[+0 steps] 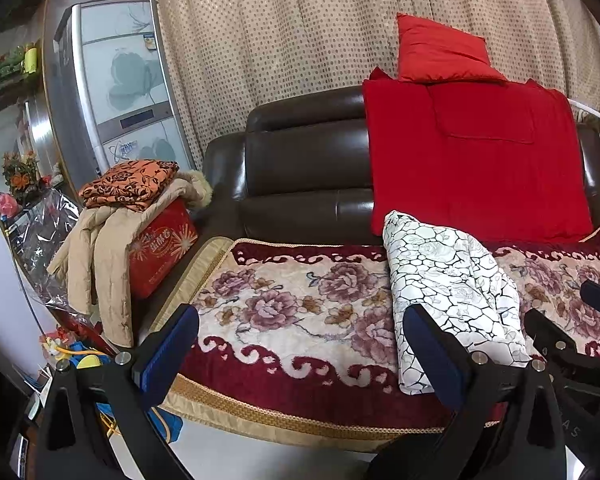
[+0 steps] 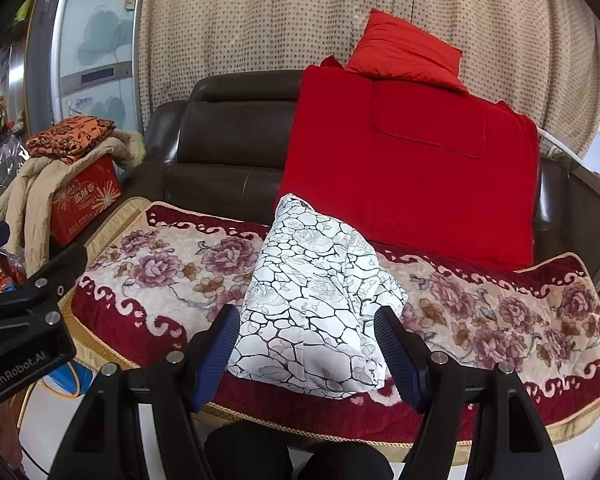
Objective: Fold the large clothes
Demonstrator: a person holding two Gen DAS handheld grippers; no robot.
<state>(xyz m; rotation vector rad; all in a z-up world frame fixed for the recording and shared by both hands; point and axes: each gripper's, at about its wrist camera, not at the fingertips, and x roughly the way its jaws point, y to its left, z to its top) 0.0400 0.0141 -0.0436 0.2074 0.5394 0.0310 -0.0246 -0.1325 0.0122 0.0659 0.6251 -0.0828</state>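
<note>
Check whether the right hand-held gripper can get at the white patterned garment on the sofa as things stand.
Probably yes: the right hand-held gripper is open, the white patterned garment lies straight ahead on the floral sofa cover, and nothing sits between them.

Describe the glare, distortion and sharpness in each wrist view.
Left wrist view: fisheye bends the silver glass-fronted cabinet, glare streaks the dark brown leather sofa back, corners vignette black. Right wrist view: white crackle-patterned folded cloth is sharp, sofa back glossy, edges curved.

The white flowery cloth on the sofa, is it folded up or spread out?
Folded. The white cloth lies as a narrow, layered bundle on the sofa cover, not spread flat.
</note>
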